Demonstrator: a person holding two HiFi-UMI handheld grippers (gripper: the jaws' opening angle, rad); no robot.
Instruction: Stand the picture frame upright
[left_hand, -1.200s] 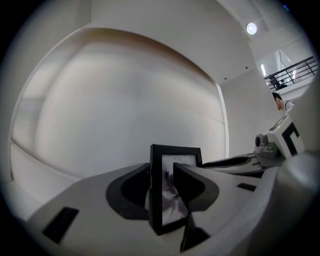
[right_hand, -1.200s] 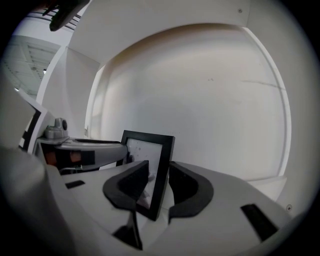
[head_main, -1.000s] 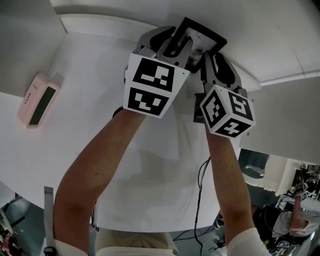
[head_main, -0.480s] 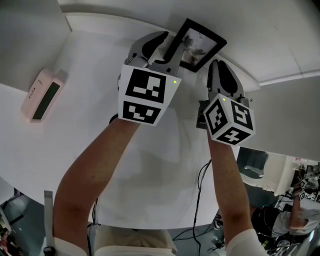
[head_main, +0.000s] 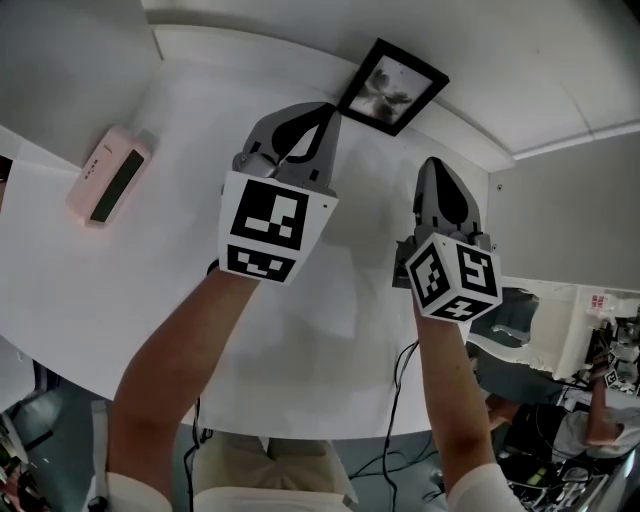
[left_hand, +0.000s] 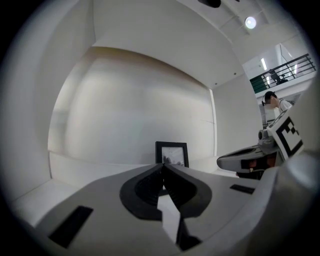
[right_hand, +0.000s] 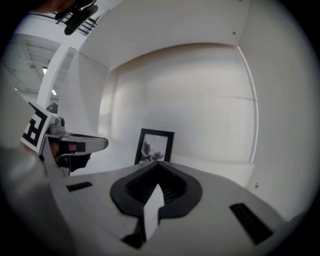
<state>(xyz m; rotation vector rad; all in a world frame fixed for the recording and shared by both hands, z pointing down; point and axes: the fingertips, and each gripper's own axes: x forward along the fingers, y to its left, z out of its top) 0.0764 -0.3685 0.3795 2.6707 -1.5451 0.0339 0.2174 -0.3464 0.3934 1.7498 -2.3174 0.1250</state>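
The black picture frame (head_main: 392, 86) stands upright at the far edge of the white table (head_main: 180, 260), close to the wall, with a grey photo facing me. It shows small and upright in the left gripper view (left_hand: 172, 153) and in the right gripper view (right_hand: 154, 146). My left gripper (head_main: 328, 108) is shut and empty, a short way in front of the frame and to its left. My right gripper (head_main: 432, 163) is shut and empty too, nearer to me and right of the frame. Neither gripper touches the frame.
A pink device with a dark screen (head_main: 108, 176) lies on the table at the left. The table's right edge (head_main: 480, 260) drops off beside my right gripper, with cables and clutter on the floor below. A white wall runs behind the frame.
Both grippers let go of the frame, closed their jaws and drew back towards me. The frame now stands free and upright at the back of the table.
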